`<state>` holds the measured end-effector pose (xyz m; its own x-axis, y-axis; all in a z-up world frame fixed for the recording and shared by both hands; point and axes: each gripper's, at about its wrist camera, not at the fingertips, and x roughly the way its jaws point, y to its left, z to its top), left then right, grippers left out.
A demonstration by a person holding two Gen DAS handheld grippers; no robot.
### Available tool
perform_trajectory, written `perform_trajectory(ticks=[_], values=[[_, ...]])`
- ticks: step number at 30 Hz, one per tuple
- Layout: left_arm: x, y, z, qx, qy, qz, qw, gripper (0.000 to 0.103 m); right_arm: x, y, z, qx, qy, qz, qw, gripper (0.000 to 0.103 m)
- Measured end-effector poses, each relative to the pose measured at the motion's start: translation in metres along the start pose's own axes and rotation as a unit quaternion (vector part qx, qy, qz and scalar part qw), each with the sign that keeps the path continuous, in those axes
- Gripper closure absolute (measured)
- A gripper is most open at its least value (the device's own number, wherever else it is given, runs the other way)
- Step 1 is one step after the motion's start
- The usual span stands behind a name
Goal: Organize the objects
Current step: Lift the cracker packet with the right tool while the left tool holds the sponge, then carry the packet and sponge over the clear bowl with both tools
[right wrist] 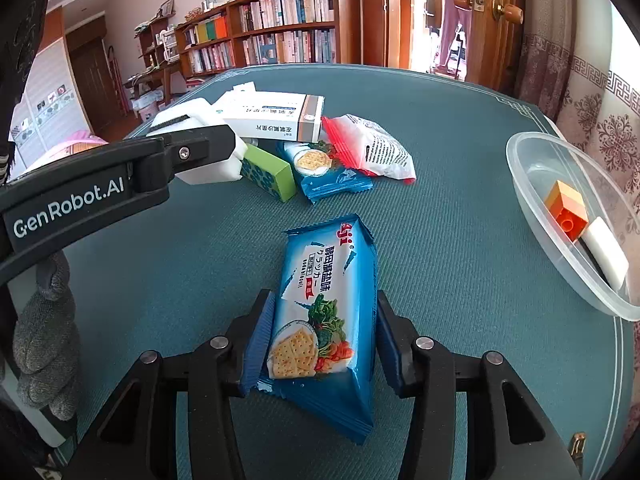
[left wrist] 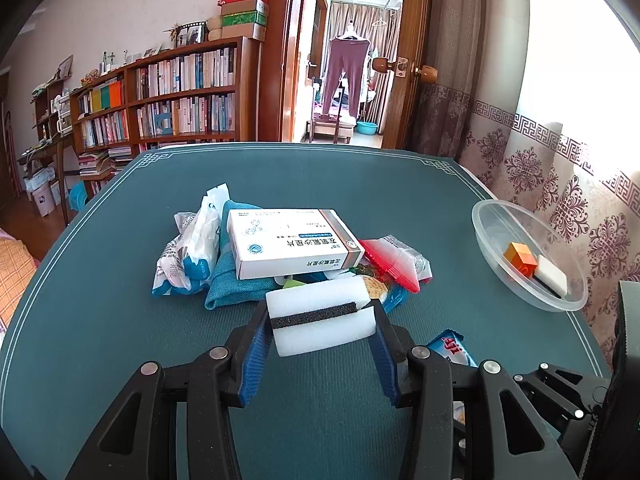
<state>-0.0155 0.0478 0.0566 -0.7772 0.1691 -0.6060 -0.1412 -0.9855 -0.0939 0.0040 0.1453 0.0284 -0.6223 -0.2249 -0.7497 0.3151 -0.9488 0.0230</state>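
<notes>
My left gripper [left wrist: 322, 320] is shut on a white sponge with a black stripe [left wrist: 320, 322], just in front of the pile; it also shows in the right wrist view [right wrist: 208, 160]. The pile holds a white medicine box [left wrist: 292, 242], a teal cloth [left wrist: 232, 280], white-blue packets [left wrist: 188, 252] and a red-white packet [left wrist: 396, 260]. My right gripper [right wrist: 324, 320] is shut on a blue cracker packet [right wrist: 326, 308] lying on the teal table mat [right wrist: 460, 220]. A clear plastic bowl [right wrist: 524, 184] at the right holds an orange brick [right wrist: 568, 212] and a white eraser-like block [right wrist: 606, 252].
A green box [right wrist: 268, 172] and a second blue cracker packet [right wrist: 332, 180] lie by the pile. A bookcase [left wrist: 176, 92] and an open doorway [left wrist: 344, 72] stand beyond the table. A patterned curtain [left wrist: 560, 184] hangs at the right.
</notes>
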Motion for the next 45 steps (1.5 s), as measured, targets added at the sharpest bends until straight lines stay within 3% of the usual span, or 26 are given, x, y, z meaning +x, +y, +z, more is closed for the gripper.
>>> perform_trajectory(ticks=[6, 9, 17, 18, 20, 22, 27, 30, 33, 38, 45], values=[[0.001, -0.001, 0.000, 0.001, 0.000, 0.000, 1.0000, 0.054, -0.009, -0.013, 0.002, 0.032, -0.005, 0.012, 0.999, 0.061], [0.001, -0.003, 0.001, 0.004, 0.001, -0.001, 1.0000, 0.054, -0.021, -0.025, 0.006, 0.055, -0.013, 0.022, 0.998, 0.075], [0.002, -0.015, 0.002, 0.017, 0.003, -0.006, 0.9998, 0.054, -0.033, -0.051, 0.008, 0.081, -0.022, 0.024, 0.996, 0.077], [0.001, -0.016, 0.002, 0.017, 0.003, -0.006, 0.9998, 0.054, -0.032, -0.051, 0.007, 0.086, -0.019, 0.029, 0.996, 0.076], [0.001, -0.017, 0.002, 0.019, 0.003, -0.006, 0.9998, 0.054, -0.029, -0.050, 0.007, 0.086, -0.014, 0.040, 0.995, 0.065], [0.000, -0.017, 0.002, 0.019, 0.003, -0.006, 0.9998, 0.054, -0.027, -0.044, 0.005, 0.079, -0.015, 0.038, 0.996, 0.039], [0.000, -0.016, 0.003, 0.019, 0.003, -0.006, 0.9998, 0.054, -0.014, -0.036, 0.004, 0.056, -0.001, 0.010, 0.998, 0.038], [0.000, -0.017, 0.003, 0.020, 0.004, -0.008, 0.9998, 0.054, -0.006, -0.034, 0.001, 0.044, 0.009, -0.004, 0.999, 0.041], [0.001, -0.018, 0.004, 0.022, 0.006, -0.008, 0.9997, 0.054, -0.006, -0.032, 0.000, 0.032, 0.009, -0.021, 0.999, 0.060], [0.000, -0.025, 0.006, 0.032, 0.004, -0.007, 0.9994, 0.054, -0.016, -0.042, -0.001, 0.053, 0.002, -0.007, 0.999, 0.060], [0.003, -0.045, 0.009, 0.055, 0.005, -0.014, 0.9984, 0.054, -0.054, -0.069, 0.010, 0.081, -0.043, -0.016, 0.996, 0.060]])
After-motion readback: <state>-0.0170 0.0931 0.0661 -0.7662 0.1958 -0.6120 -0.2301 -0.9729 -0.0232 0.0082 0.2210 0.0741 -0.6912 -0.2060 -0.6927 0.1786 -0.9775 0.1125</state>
